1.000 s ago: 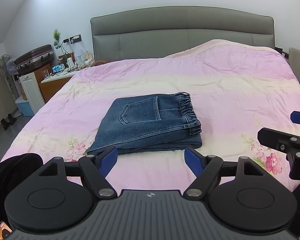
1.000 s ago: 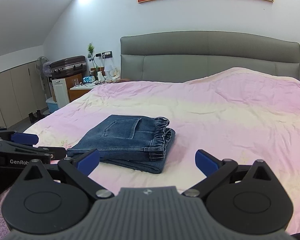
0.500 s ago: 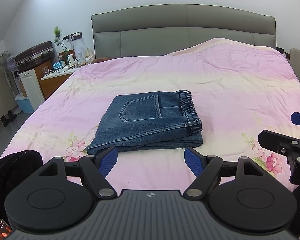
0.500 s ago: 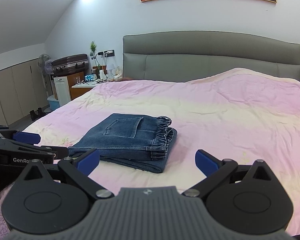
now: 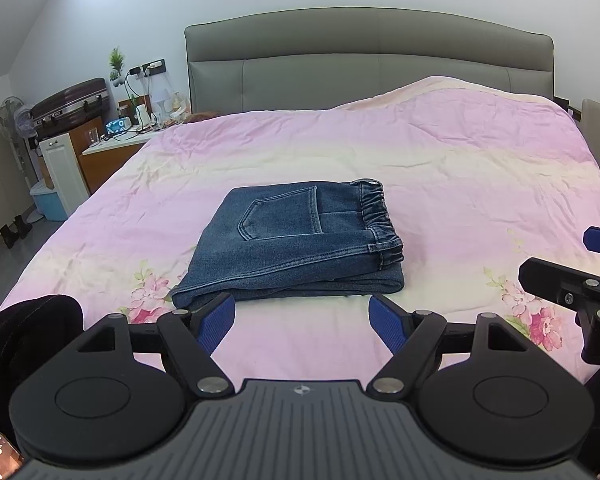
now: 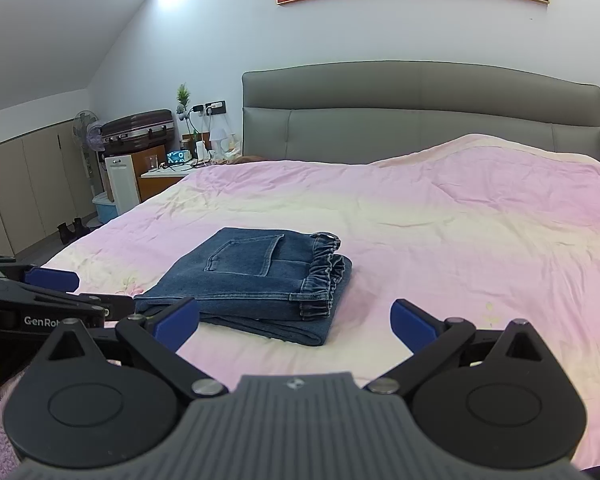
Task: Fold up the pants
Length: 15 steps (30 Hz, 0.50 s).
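Note:
Blue denim pants (image 5: pixel 296 244) (image 6: pixel 256 280) lie folded into a compact rectangle on the pink bedspread (image 5: pixel 440 184), back pocket up and elastic waistband to the right. My left gripper (image 5: pixel 302 318) hovers open just in front of the pants' near edge, nothing between its blue pads. My right gripper (image 6: pixel 294 322) is also open and empty, held in front of the pants and slightly to their right. Each gripper shows at the edge of the other's view, the right one as the right gripper (image 5: pixel 572 284), the left one as the left gripper (image 6: pixel 52 296).
A grey padded headboard (image 5: pixel 368 60) stands at the far end of the bed. A cluttered bedside table (image 5: pixel 112 140), a suitcase (image 5: pixel 72 100), a fan and a blue bin sit to the left. A dark garment (image 5: pixel 24 332) lies at the lower left.
Both grippers have drawn back and risen slightly from the pants. The pants have not moved, and both grippers stay open.

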Each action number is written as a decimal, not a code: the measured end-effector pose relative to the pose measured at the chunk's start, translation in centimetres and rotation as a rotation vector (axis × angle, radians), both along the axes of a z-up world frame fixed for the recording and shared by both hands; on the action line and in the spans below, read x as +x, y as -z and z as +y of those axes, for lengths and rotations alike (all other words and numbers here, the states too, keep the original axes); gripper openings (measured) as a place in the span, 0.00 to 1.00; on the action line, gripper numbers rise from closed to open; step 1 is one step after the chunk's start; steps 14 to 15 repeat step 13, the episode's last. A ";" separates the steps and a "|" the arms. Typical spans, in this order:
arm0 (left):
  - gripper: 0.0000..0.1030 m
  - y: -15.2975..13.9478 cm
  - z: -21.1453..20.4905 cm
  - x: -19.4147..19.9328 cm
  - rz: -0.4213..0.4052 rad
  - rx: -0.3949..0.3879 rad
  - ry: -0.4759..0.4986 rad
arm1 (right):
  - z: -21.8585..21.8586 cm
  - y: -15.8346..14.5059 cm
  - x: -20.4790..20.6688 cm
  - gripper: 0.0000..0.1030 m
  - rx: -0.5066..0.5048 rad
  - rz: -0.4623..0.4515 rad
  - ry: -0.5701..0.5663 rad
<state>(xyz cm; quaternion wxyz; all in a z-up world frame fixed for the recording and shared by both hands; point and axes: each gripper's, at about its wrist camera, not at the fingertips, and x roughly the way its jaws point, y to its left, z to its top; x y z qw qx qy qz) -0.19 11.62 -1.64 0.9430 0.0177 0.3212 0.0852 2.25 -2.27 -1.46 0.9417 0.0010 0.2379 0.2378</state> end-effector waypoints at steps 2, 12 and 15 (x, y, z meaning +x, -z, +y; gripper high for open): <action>0.87 0.0 0.0 0.0 -0.001 0.001 0.001 | 0.0 0.0 0.0 0.95 0.000 0.000 0.000; 0.87 0.0 -0.1 -0.2 -0.013 0.000 0.002 | 0.1 0.1 0.2 0.95 -0.004 0.003 -0.003; 0.87 0.0 -0.1 -0.2 -0.014 0.000 0.001 | 0.1 0.1 0.2 0.95 -0.005 0.004 -0.003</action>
